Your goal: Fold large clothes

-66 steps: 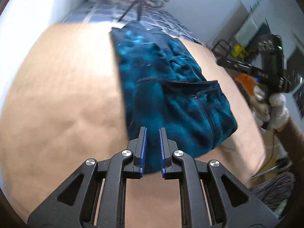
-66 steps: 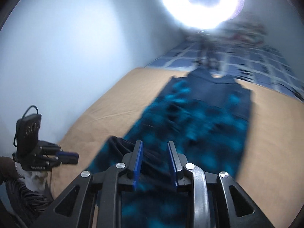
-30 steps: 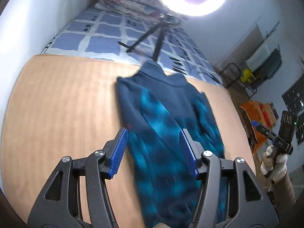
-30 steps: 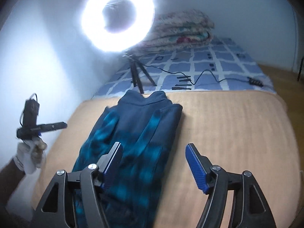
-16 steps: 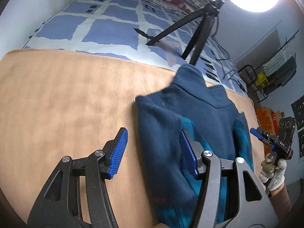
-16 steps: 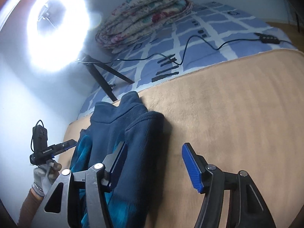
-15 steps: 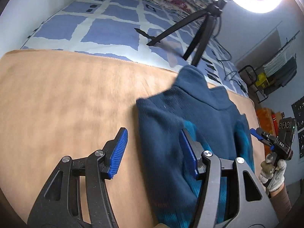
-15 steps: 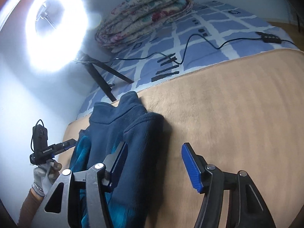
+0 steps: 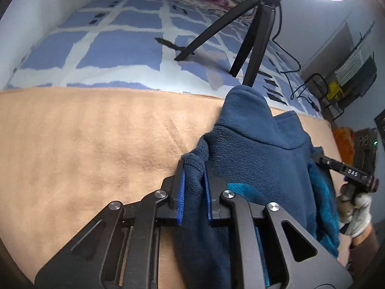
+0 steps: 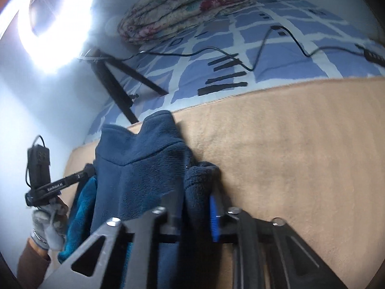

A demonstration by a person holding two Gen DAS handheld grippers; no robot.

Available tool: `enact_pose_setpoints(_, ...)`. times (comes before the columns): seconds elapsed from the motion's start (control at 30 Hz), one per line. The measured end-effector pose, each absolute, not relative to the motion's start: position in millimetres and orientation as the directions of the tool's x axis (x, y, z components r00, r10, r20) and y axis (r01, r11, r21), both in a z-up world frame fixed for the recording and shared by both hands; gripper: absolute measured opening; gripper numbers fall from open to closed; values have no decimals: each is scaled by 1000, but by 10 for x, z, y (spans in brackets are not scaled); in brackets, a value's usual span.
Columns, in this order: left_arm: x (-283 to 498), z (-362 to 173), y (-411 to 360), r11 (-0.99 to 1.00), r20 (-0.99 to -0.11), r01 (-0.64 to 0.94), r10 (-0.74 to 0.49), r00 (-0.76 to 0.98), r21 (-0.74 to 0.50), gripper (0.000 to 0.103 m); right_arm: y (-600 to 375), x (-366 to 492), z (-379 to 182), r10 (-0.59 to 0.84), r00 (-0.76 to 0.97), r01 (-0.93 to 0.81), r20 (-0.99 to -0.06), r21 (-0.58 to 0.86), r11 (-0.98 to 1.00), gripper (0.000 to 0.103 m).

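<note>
Closing left gripper [image 9: 193, 190] pinching a thick fold of fuzzy navy fleece [image 9: 252, 159], right gripper [image 10: 196, 208] closing on its other shoulder, plush tan blanket [image 9: 84, 144] beneath, checked sheet [image 9: 108, 48] far.

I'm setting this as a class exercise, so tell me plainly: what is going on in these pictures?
A person holding a gripper in each hand is folding a dark blue fleece jacket laid on a tan blanket on a bed. The left gripper is closing on a bunch of fleece at one shoulder edge, and the right gripper is closing on the other shoulder edge, with fabric between both pairs of jaws. The collar points towards a tripod standing on the blue checked sheet.
</note>
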State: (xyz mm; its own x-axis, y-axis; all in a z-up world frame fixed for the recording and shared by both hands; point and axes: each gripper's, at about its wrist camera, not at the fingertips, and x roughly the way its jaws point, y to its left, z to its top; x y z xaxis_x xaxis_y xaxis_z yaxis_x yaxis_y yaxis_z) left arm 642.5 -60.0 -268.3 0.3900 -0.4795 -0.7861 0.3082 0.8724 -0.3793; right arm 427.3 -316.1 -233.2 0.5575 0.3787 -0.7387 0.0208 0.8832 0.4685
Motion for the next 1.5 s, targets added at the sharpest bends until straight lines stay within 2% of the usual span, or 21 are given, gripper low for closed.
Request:
enact_pose_setpoints(0.13, 6351, -2547, -570, 865, -761, 307, -497, 417, -396, 7, -3054, 4196, -2135, 315, 586, -14, -746, 379, 925, 9)
enact_pose_setpoints(0.4, 6015, -2068, -473, 844, -707, 336, -534, 464, -418, 6, -2932, 3876, -1594, 293, 654, -68, -697, 332, 941, 8)
enact_pose_setpoints(0.7, 5275, -1417, -438, 820, -663, 411, -567, 489, -398, 5, -2659, 3190, -889, 284, 687, -142, -669, 260, 955, 7)
enact_pose_setpoints(0.93, 4557, -1044, -328, 805, -638, 445, -587, 499, -393, 5, -2573, 2464, -554, 314, 703, -164, -638, 284, 945, 7)
enact_pose_setpoints(1.2, 3721, -999, -92, 793, -629, 436, -606, 487, -426, 5, -2417, 1576, -528, 331, 696, -181, -637, 290, 940, 7)
enact_pose_setpoints(1.5, 2857, -1468, 77, 807, -676, 403, -586, 448, -432, 5, -2238, 560, -958, 332, 667, -167, -668, 300, 939, 8)
